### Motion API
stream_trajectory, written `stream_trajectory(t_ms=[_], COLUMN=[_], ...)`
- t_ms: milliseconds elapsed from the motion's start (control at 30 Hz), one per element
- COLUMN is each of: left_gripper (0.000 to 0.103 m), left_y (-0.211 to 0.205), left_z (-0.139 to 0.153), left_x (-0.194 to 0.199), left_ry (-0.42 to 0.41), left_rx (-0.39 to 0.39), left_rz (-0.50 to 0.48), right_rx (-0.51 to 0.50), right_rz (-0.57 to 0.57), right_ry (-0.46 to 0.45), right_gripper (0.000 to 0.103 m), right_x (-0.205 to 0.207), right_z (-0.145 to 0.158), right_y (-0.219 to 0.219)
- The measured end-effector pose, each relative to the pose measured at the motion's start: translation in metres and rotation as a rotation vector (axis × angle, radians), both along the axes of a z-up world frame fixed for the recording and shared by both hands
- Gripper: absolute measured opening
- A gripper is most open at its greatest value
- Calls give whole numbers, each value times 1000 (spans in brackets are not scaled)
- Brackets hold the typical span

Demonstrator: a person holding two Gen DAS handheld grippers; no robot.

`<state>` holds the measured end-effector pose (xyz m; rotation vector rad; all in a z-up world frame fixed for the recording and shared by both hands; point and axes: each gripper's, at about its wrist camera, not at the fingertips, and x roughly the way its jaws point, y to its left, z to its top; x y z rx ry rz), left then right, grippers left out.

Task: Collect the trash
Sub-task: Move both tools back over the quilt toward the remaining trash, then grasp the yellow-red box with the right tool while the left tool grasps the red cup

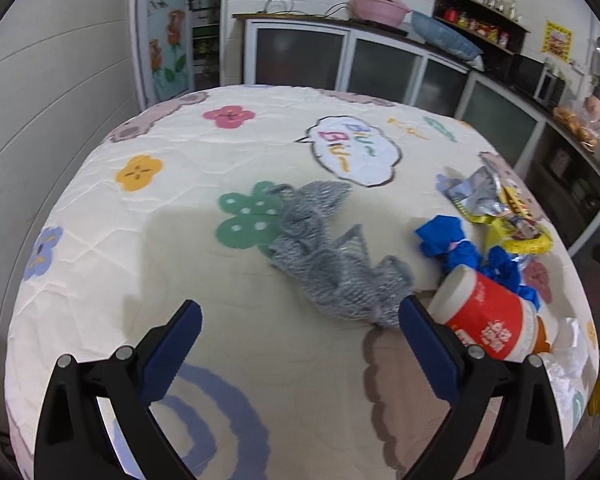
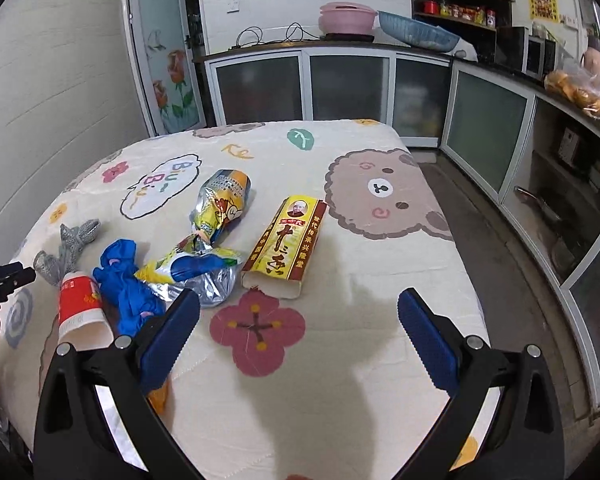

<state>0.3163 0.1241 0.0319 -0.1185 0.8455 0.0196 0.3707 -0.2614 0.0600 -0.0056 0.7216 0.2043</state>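
Behind the surface [image 2: 380, 280] stand low cabinets with glass doors, and a pink pot sits on their top. A cloth with flowers and a bear covers the surface.

The left tool [image 1: 300, 344] hovers with its blue fingers wide apart and holds nothing. A grey knitted rag [image 1: 324, 248] lies just ahead of it, between the fingertips. The right finger of this tool is just beside a red and white paper cup [image 1: 488, 316] that lies on its side; whether they touch I cannot tell.

The right tool [image 2: 298, 324] is also wide apart and empty, above a pink flower on the cloth. Ahead of it lies a yellow and brown box [image 2: 288, 240], flat, with the open end toward the tool. To the left are crumpled yellow foil wrappers [image 2: 216, 216] and a blue crumpled glove [image 2: 126, 280], which touch each other.
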Motion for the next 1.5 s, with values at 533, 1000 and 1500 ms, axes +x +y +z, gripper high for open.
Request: stream_trajectory(t_ms=[533,1000,1500], left_gripper=[95,95,95], left_y=[-32,-87,-150], left_z=[7,6,-25], left_x=[20,-32,-16], left_ry=[-9,-5,103], left_rx=[33,5,143], left_rz=[-55,-194,-179], right_rx=[-53,-64,-57], right_rz=[20,30,38], right_ry=[-48,-48,101], right_gripper=[95,95,95], right_x=[-2,-3,53], right_z=[1,-4,-13], right_y=[13,13,28])
